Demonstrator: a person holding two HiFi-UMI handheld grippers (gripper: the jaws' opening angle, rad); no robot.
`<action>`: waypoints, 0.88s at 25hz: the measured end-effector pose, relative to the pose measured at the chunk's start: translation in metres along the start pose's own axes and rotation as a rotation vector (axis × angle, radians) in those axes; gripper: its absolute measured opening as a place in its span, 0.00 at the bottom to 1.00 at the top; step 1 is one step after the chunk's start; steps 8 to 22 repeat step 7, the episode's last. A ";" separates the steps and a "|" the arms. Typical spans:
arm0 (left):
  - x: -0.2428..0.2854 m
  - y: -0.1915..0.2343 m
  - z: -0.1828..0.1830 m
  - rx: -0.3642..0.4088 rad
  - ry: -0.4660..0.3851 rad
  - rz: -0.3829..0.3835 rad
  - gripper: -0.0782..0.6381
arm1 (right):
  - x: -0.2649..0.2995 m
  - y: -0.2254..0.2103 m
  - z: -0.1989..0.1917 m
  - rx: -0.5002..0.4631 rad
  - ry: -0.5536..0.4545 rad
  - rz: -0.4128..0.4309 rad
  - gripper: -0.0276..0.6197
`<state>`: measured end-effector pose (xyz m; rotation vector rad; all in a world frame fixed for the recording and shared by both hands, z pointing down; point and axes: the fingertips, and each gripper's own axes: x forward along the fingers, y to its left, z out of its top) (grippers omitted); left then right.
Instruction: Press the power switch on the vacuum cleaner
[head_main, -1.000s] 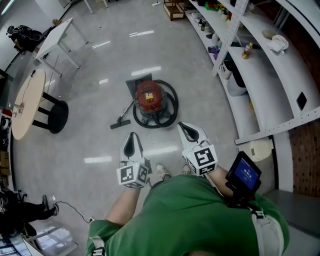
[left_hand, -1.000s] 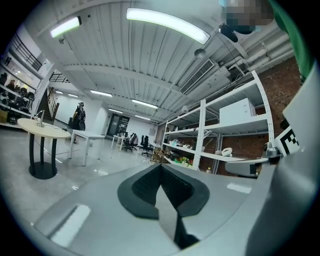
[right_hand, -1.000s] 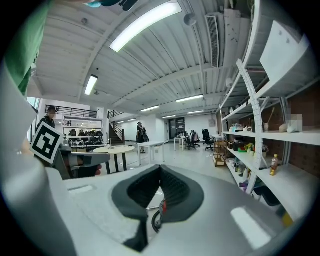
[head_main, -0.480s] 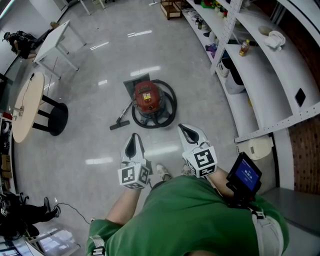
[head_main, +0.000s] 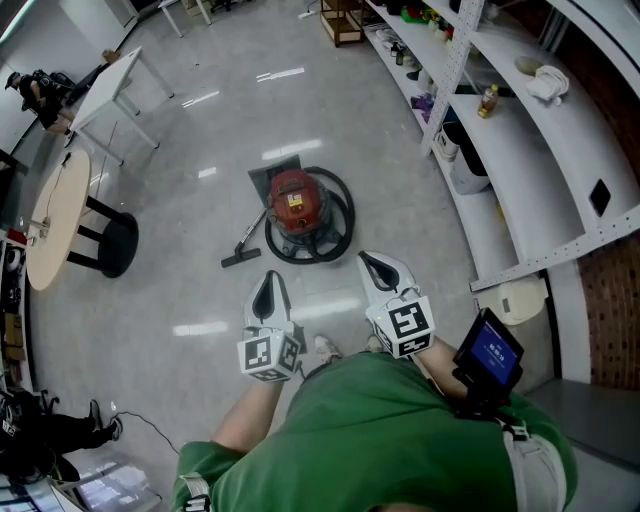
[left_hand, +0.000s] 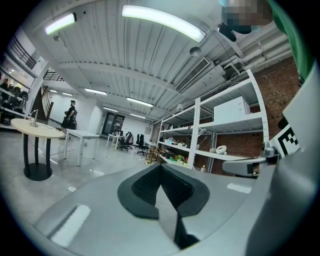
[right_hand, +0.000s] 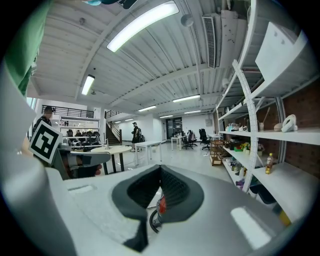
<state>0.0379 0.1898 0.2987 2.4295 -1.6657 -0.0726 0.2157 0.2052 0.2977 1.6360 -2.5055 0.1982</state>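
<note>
The red vacuum (head_main: 296, 203) is sitting on the floor (head_main: 190, 250), hose (head_main: 343, 212) coiling round it, shelves (head_main: 520, 150) right; left gripper (head_main: 265, 278) and right gripper (head_main: 369, 260) are hovering near, jaws closed.

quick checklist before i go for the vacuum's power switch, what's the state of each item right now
1. Vacuum cleaner in sight, standing on the floor ahead: ok.
2. Power switch located: cannot tell; only a yellow patch shows on the red top.
3. Left gripper free: ok, jaws together on nothing.
4. Right gripper free: ok, jaws together on nothing.
5. A gripper within touch of the vacuum cleaner: not ok, both are short of it.
6. Way in from above: ok; the hose lies coiled low around the body.
</note>
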 end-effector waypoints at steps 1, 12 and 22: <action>0.000 -0.001 0.000 0.003 -0.001 -0.001 0.12 | 0.000 -0.001 0.000 0.000 0.000 0.000 0.05; 0.003 -0.011 0.001 0.013 0.003 -0.005 0.12 | -0.004 -0.011 0.003 -0.002 -0.008 -0.005 0.05; 0.003 -0.011 0.001 0.013 0.003 -0.005 0.12 | -0.004 -0.011 0.003 -0.002 -0.008 -0.005 0.05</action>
